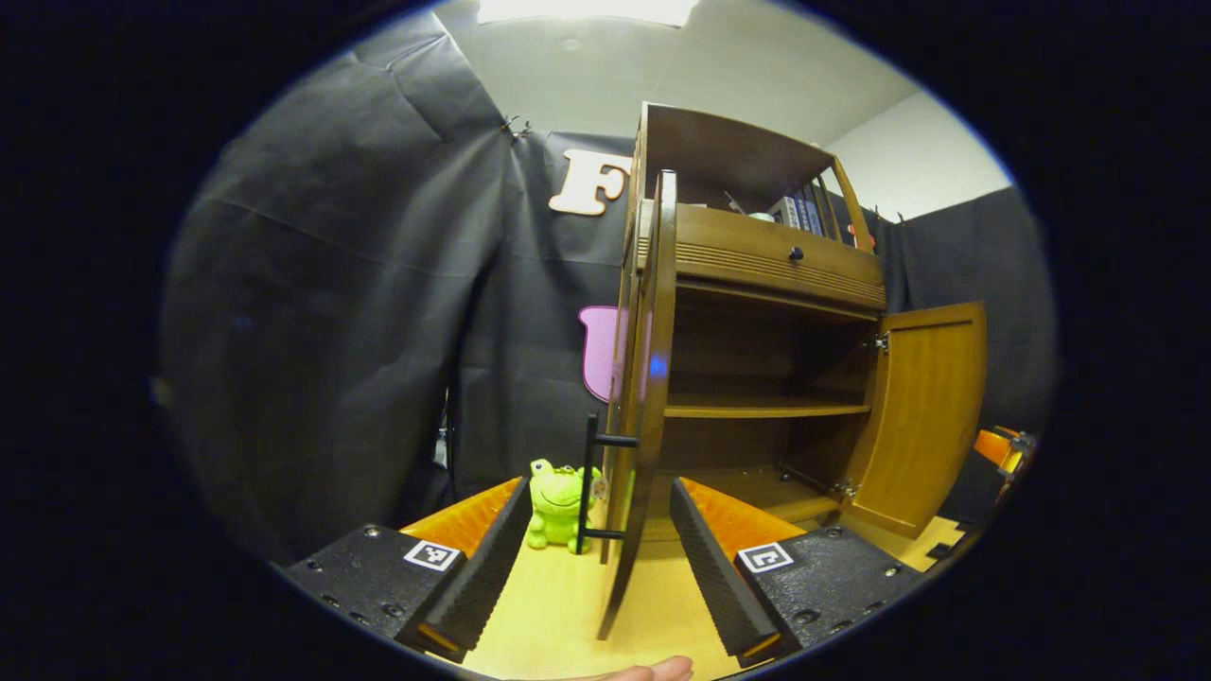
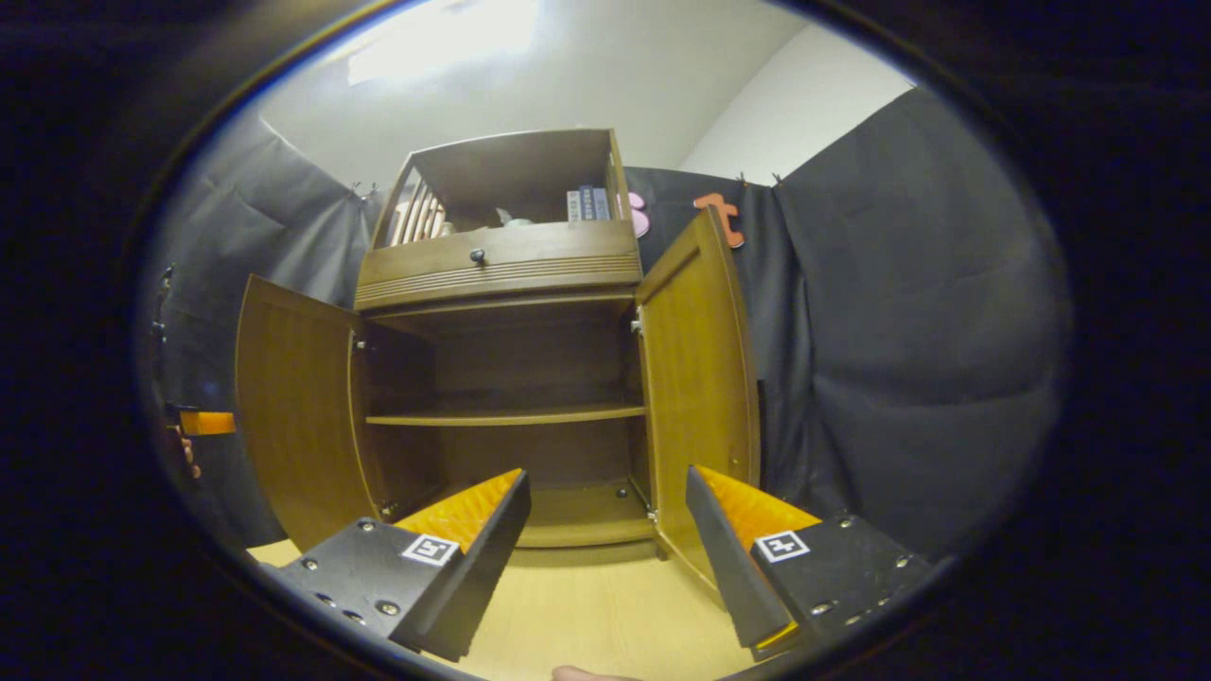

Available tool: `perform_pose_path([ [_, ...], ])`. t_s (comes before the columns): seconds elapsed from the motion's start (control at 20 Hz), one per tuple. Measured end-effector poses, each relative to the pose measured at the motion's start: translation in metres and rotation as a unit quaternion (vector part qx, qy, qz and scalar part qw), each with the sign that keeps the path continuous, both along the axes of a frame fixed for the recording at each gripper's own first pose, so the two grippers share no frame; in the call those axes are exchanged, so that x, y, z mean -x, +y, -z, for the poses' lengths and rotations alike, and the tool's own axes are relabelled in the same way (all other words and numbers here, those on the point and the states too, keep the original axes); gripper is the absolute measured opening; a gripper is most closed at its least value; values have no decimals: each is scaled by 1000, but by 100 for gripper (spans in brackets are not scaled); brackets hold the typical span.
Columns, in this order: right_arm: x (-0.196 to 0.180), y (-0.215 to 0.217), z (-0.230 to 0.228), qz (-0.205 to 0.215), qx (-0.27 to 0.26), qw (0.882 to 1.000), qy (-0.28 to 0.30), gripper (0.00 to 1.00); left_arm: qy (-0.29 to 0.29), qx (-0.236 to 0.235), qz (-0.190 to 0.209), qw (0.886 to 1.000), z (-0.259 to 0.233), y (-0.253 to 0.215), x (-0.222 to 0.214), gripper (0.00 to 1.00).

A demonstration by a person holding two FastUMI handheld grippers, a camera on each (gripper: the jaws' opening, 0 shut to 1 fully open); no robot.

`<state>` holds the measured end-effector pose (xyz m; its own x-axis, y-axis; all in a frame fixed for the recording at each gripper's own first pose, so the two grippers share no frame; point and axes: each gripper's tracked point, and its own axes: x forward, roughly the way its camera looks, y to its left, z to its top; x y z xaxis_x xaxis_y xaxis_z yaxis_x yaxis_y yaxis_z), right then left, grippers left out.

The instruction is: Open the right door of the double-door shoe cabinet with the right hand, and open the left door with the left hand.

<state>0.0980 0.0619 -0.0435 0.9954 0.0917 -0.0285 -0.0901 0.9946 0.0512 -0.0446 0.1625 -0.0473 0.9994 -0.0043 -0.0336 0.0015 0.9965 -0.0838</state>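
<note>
Left gripper (image 1: 598,553) fingers spread wide, holding nothing; left door (image 1: 643,397) edge-on between them, its black handle (image 1: 591,482) just beside. Right gripper (image 2: 605,553) fingers spread wide too, empty, in front of shoe cabinet (image 2: 501,378). Right door (image 2: 695,378) swung out, left door wide too. Green frog toy (image 1: 558,506) on counter (image 1: 558,605) left of cabinet. Shelves inside bare. Job looks nearly done. Best now: pull both grippers straight back, slow, no bumping doors or toy.
</note>
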Motion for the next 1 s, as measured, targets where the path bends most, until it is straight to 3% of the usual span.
perform_pose_path([
  [0.15,2,-15,-2,4,-3,1000,-4,98,-7,17,2,1000,-7,-17,4,97],
  [0.25,3,-25,-4,9,-6,1000,-8,98,-4,17,-3,1000,-8,-22,3,92],
  [0.45,0,-46,-10,33,6,999,-18,98,-2,23,-4,1000,-17,-41,3,96],
  [0.5,-1,-48,-12,33,10,999,-20,98,-3,21,-4,1000,-19,-48,4,92],
  [0.65,-2,-47,-11,23,-3,1000,-12,99,-15,13,12,1000,-26,-78,2,96],
  [0.95,-1,-40,-29,4,-13,999,-30,98,-17,-7,51,999,-35,-141,-11,92],
  [1.0,-1,-40,-32,3,-17,999,-31,98,-20,-12,52,998,-37,-148,-13,96],
])
